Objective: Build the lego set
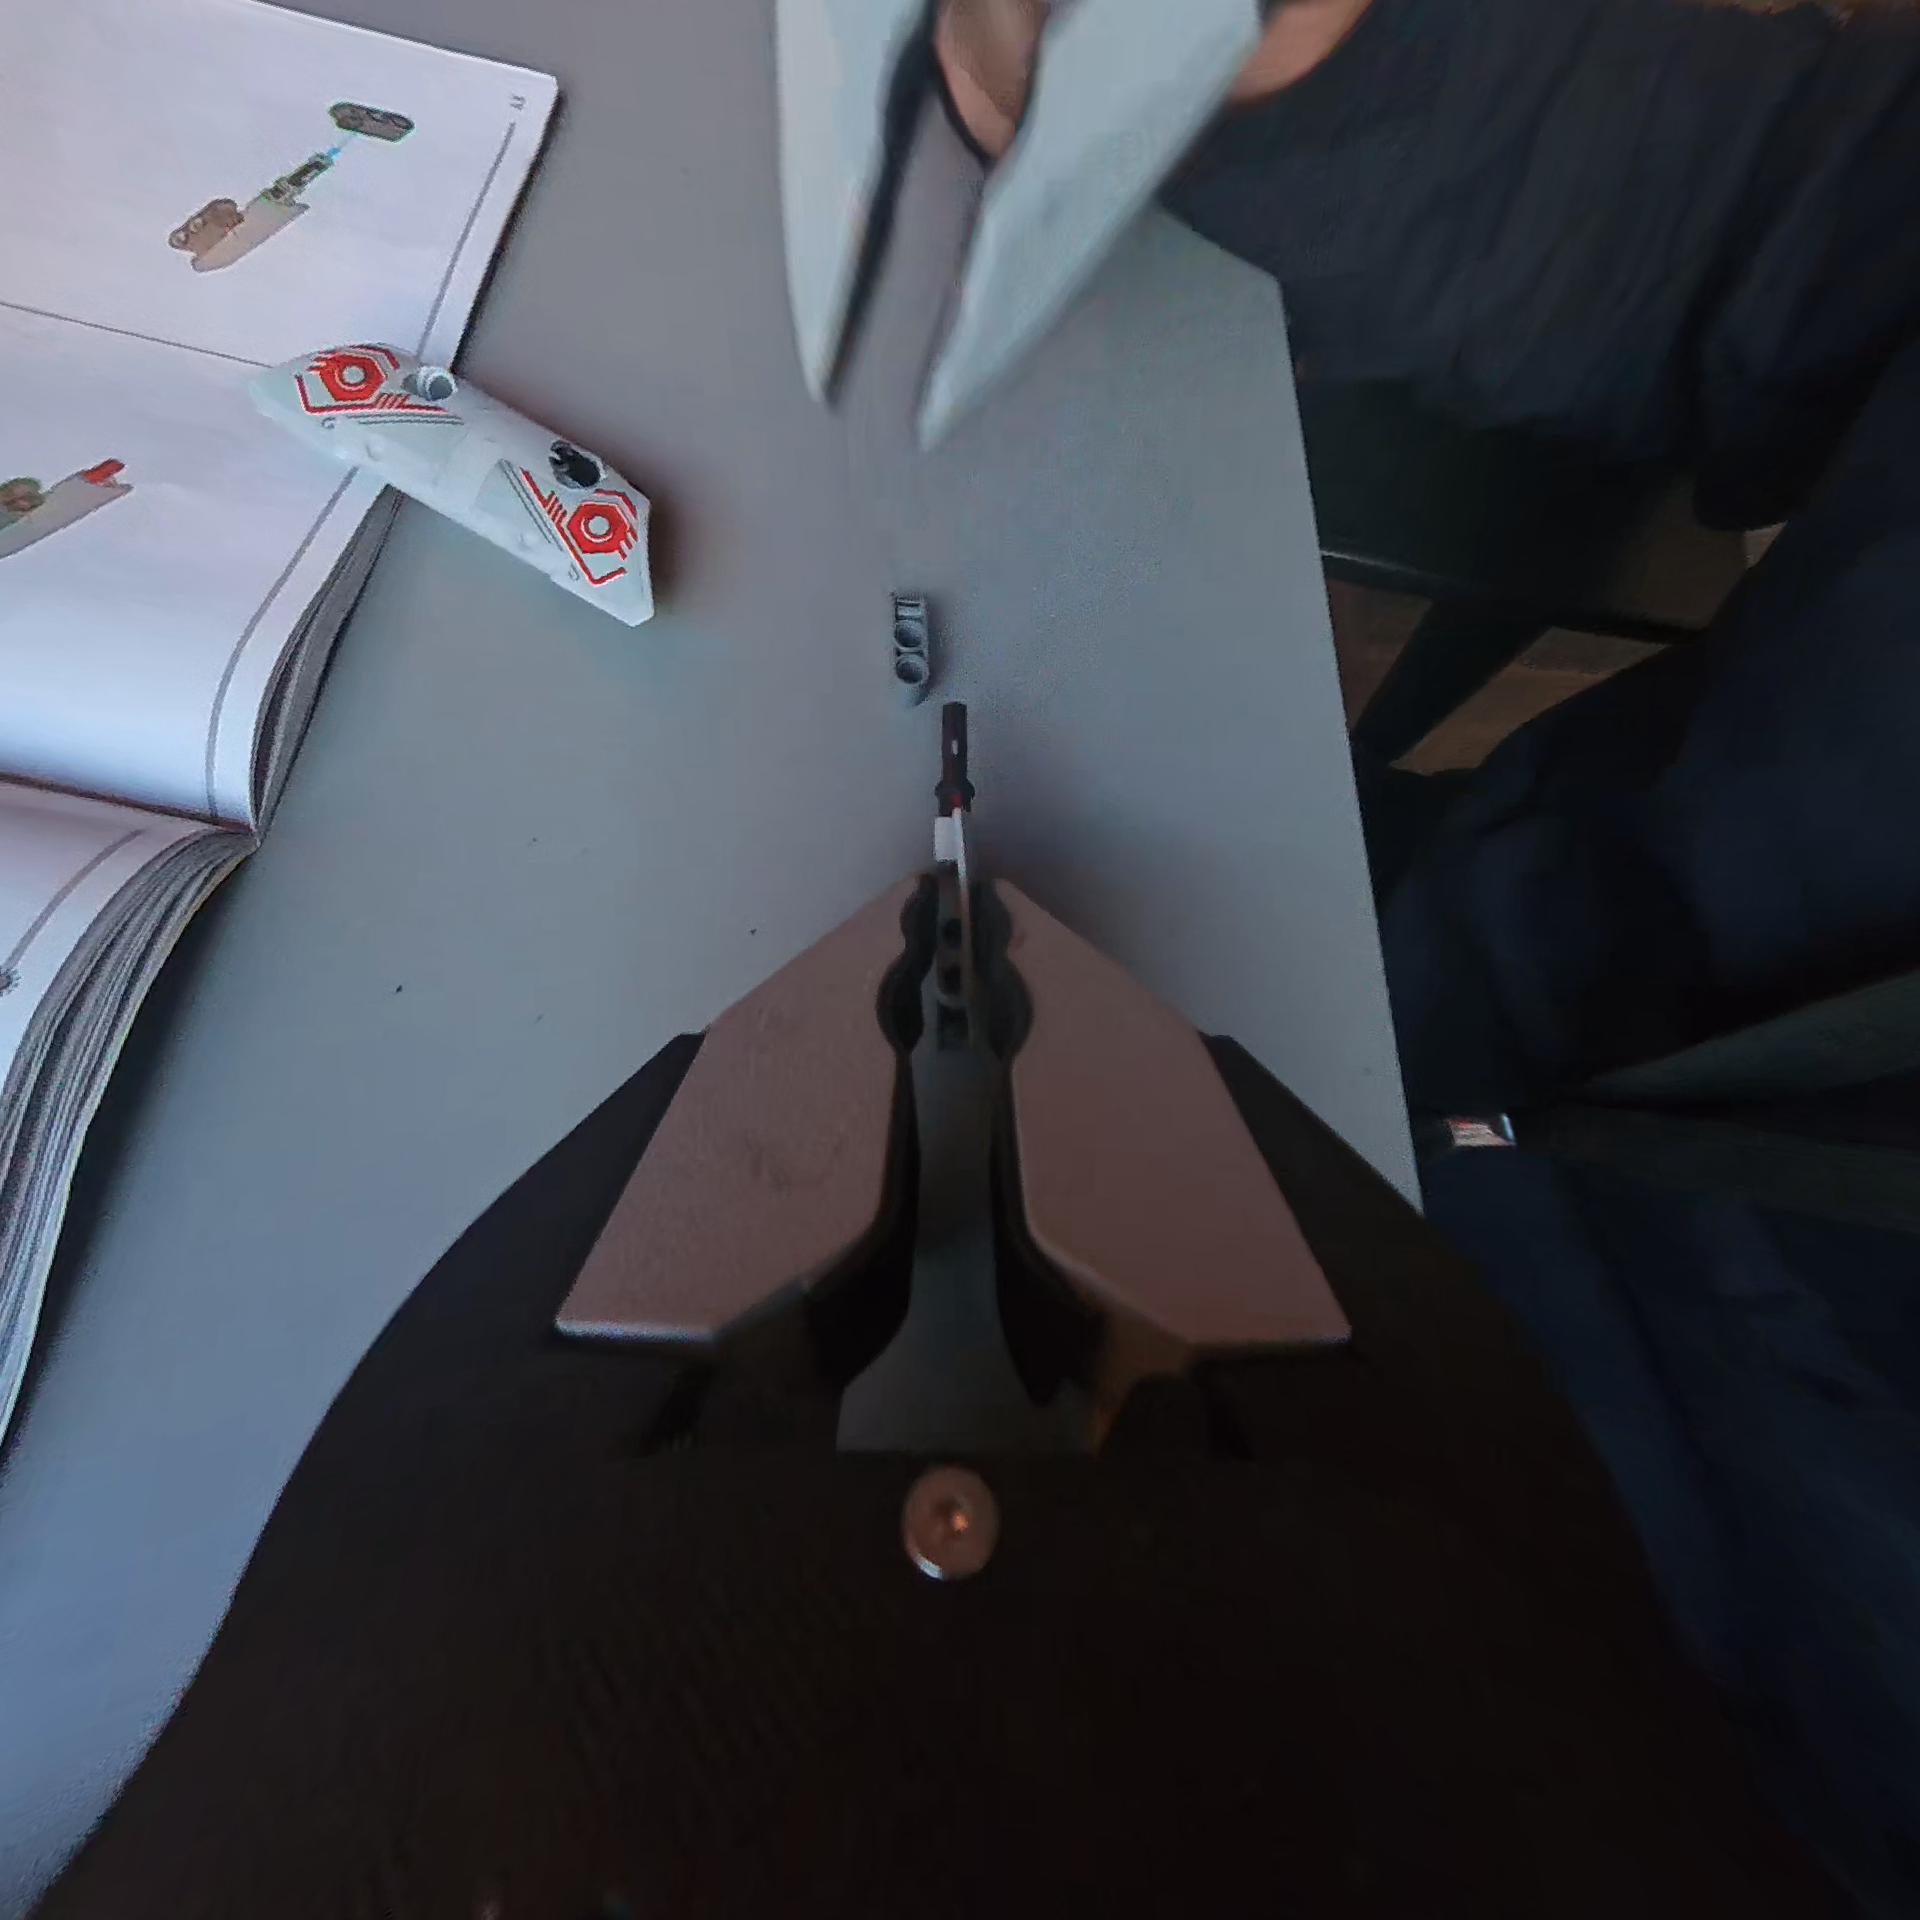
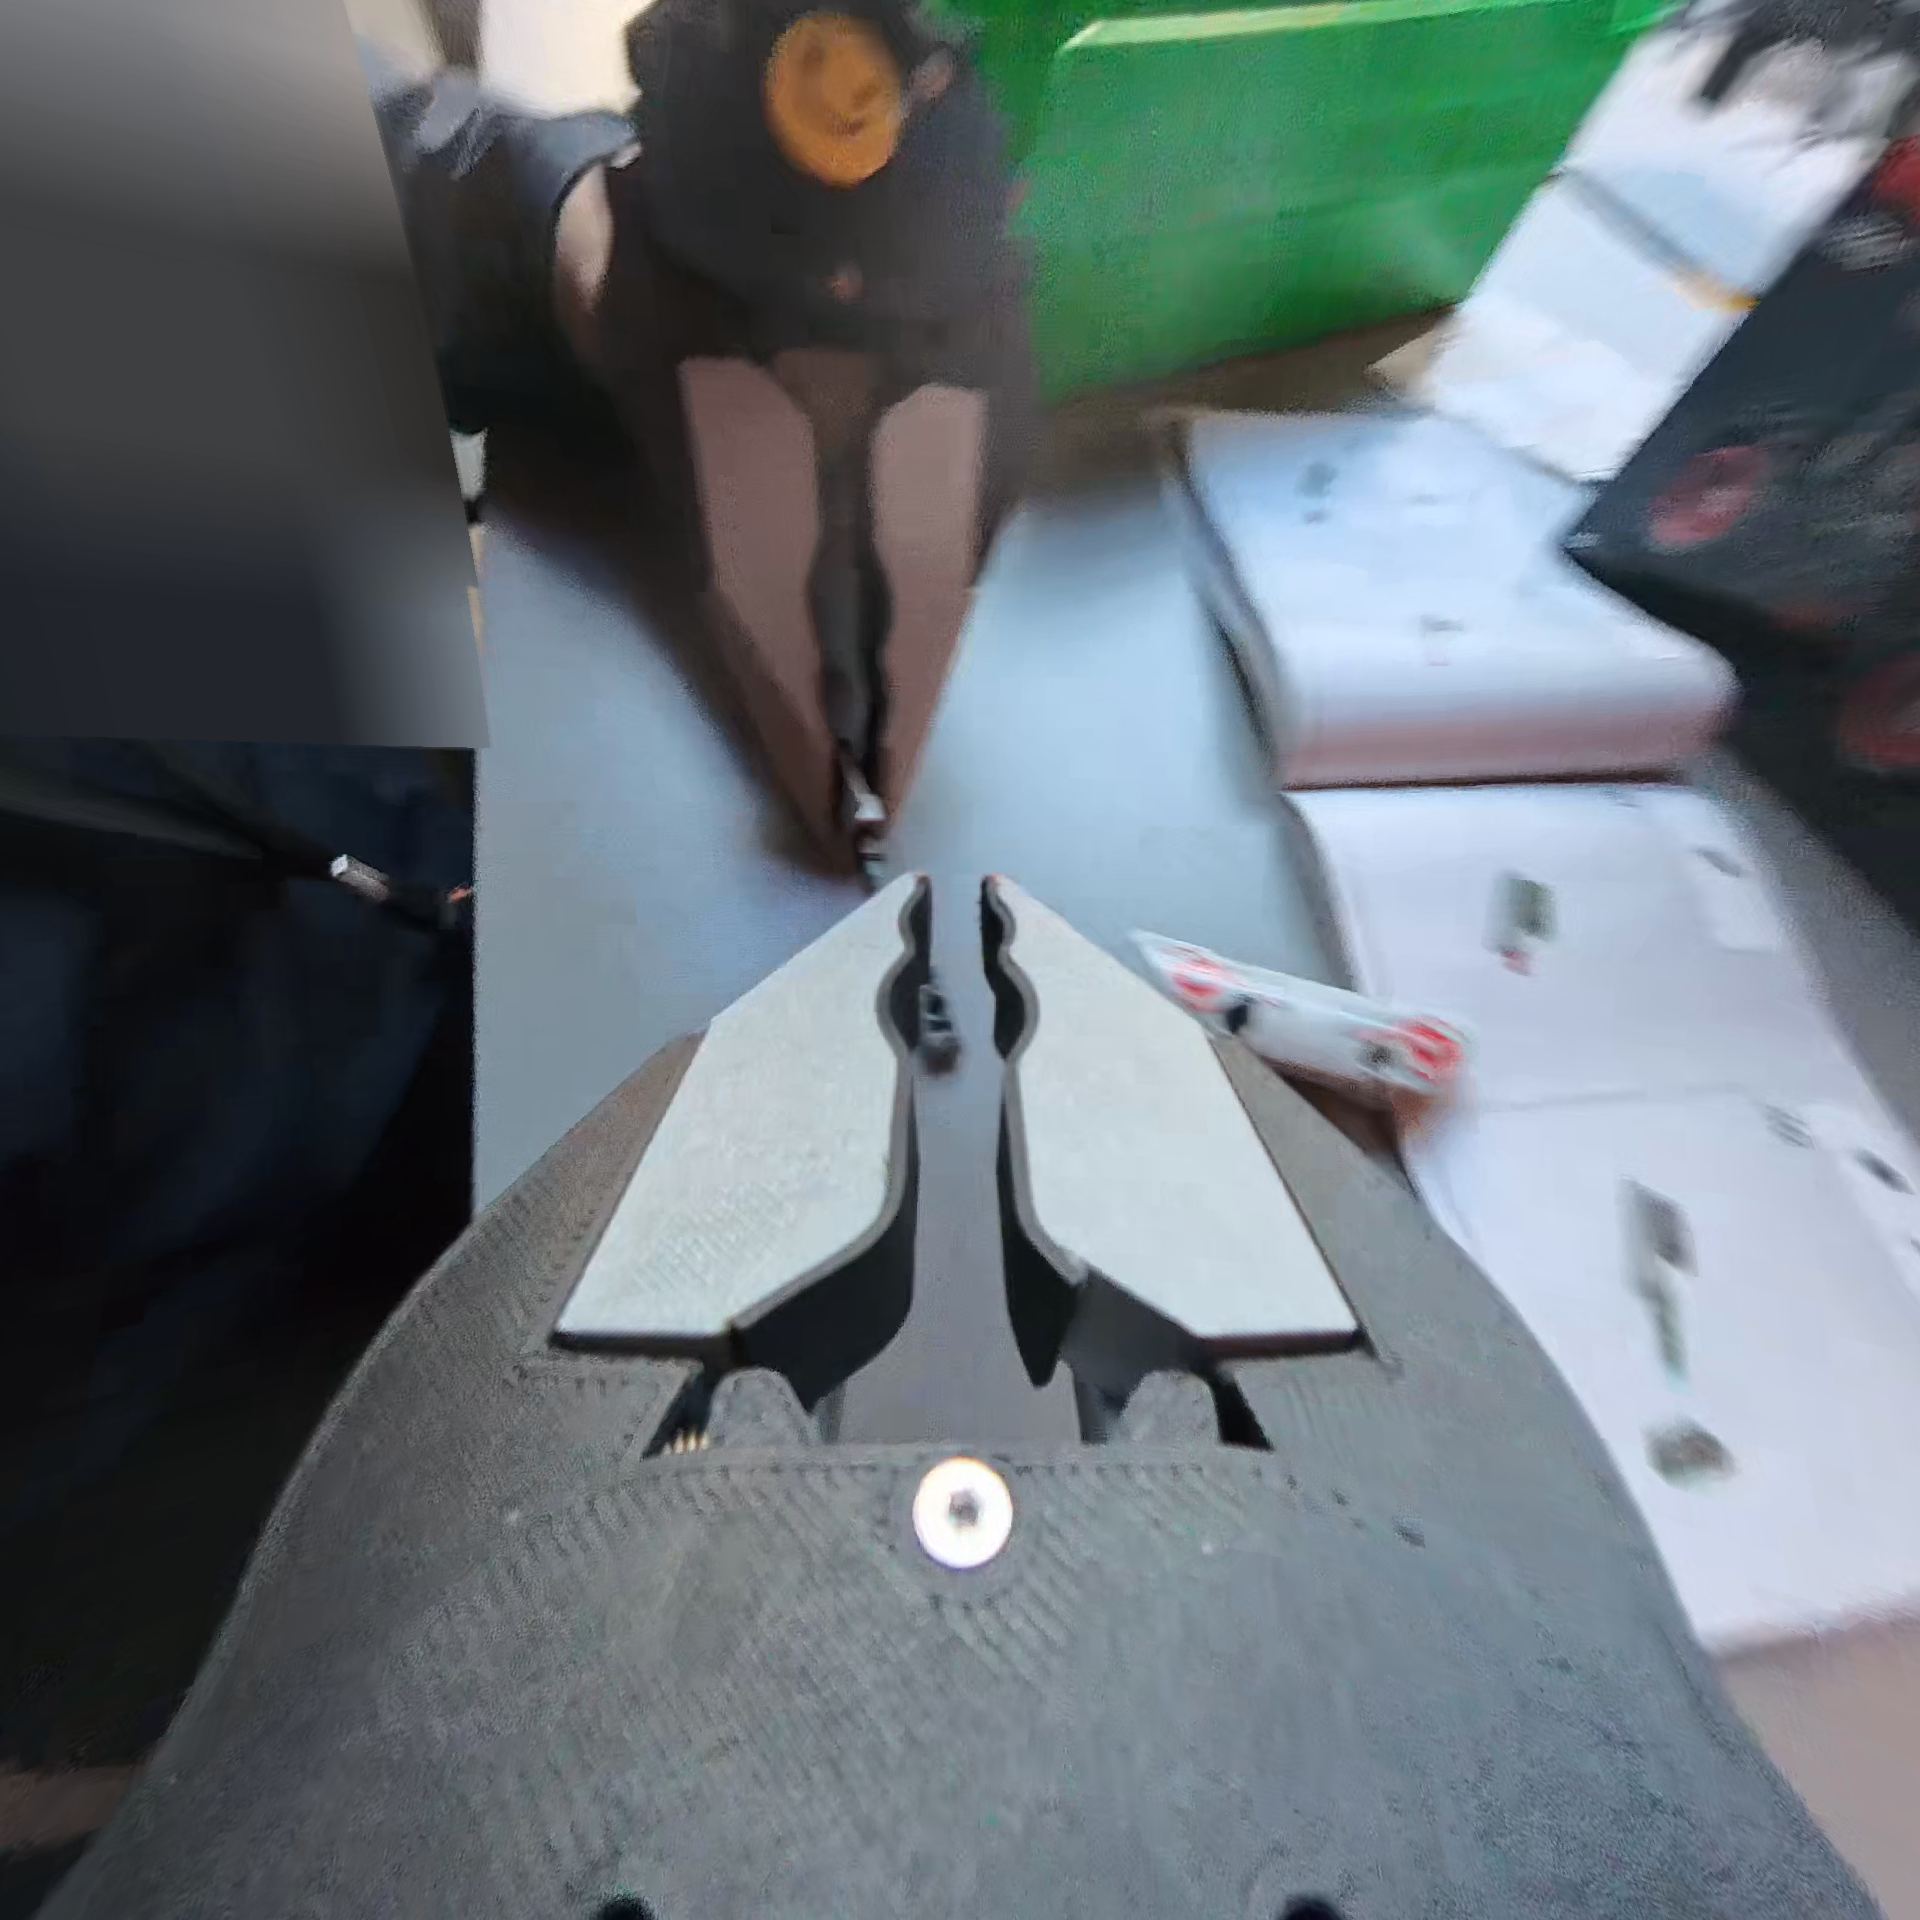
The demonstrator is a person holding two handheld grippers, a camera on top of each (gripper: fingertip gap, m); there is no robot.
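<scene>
I am looking across the grey table (image 1: 623, 1039), with the open instruction booklet (image 1: 156, 520) lying at its far-left side in my left wrist view, pages showing only build drawings; I cannot make out any lettering on them. Only my right wrist view, heavily blurred, is showing a green box (image 2: 1299, 187) and a black printed box (image 2: 1787, 468) beyond the booklet. The white curved panel assembly (image 1: 457, 478) with red hexagon stickers is resting partly on the booklet's edge. My right gripper (image 1: 878, 421) is hovering with its fingers slightly apart, gripping nothing. My left gripper (image 1: 951, 883) is clamping a thin grey beam with a black axle (image 1: 953, 769) sticking out past the tips. A small grey two-hole connector (image 1: 910, 649) is lying on the table just beyond that axle, not touching it.
</scene>
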